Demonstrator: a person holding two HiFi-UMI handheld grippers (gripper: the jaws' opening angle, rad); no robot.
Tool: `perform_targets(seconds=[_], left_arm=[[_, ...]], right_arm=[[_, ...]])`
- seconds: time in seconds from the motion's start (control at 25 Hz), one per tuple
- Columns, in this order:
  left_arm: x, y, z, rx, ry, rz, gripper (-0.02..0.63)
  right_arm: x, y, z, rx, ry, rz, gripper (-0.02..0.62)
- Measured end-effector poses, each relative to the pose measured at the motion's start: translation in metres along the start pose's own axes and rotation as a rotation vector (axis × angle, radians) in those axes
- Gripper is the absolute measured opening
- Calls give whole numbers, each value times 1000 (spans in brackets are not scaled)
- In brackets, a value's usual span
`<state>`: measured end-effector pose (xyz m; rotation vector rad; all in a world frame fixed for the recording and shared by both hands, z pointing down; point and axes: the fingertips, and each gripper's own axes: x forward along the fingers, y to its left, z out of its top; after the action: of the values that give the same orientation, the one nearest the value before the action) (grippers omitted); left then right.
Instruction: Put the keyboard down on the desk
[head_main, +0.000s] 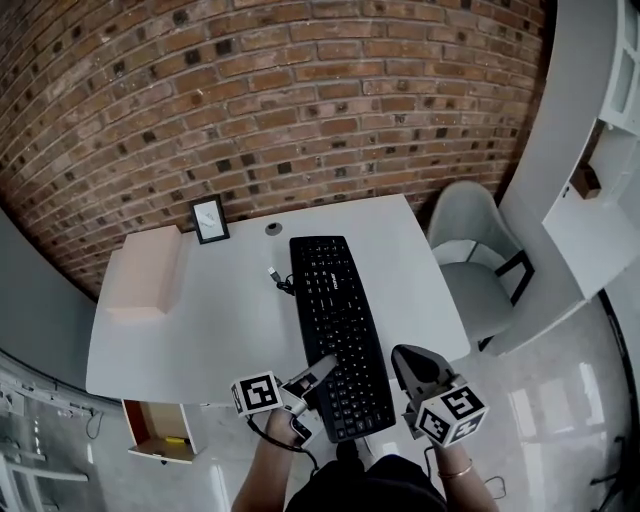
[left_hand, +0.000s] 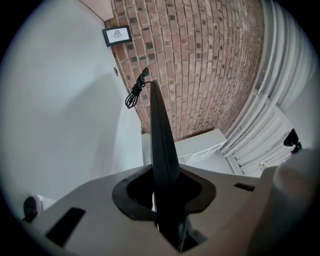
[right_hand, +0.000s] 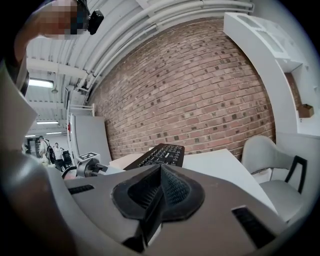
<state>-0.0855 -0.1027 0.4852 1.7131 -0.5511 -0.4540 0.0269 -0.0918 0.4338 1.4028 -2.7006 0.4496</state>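
A black keyboard (head_main: 335, 320) lies lengthwise over the white desk (head_main: 220, 320), and its near end reaches past the desk's front edge. Whether it rests on the desk I cannot tell. My left gripper (head_main: 322, 368) is shut on the keyboard's left edge near that end. In the left gripper view the keyboard (left_hand: 160, 135) runs edge-on out of the jaws of the left gripper (left_hand: 162, 200). Its coiled cable (head_main: 280, 280) lies at the far end. My right gripper (head_main: 403, 358) hovers just right of the keyboard, apart from it. In the right gripper view the right gripper (right_hand: 160, 195) is shut on nothing.
A pale pink box (head_main: 145, 272) and a small picture frame (head_main: 209, 219) stand at the desk's back left, by a brick wall. A grey chair (head_main: 470, 260) stands to the right of the desk. An open drawer (head_main: 160, 430) sticks out under the front left corner.
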Motion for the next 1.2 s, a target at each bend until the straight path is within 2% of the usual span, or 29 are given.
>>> perform_targets(seconds=[0.4,0.48,0.64,1.2], left_arm=[[22,35,28,9,30,75,89],[30,38,33,7,32,67,89],[45,52,43,18,42,110,89],[103,102,73,-23,68,180,89]], right_arm=[[29,-24,-1,-2,26,-28,5],[35,-29,0,-2,25,-24,5],[48,-43,2,-1,32,-4,6],[94,-104,-1,35,93,9,5]])
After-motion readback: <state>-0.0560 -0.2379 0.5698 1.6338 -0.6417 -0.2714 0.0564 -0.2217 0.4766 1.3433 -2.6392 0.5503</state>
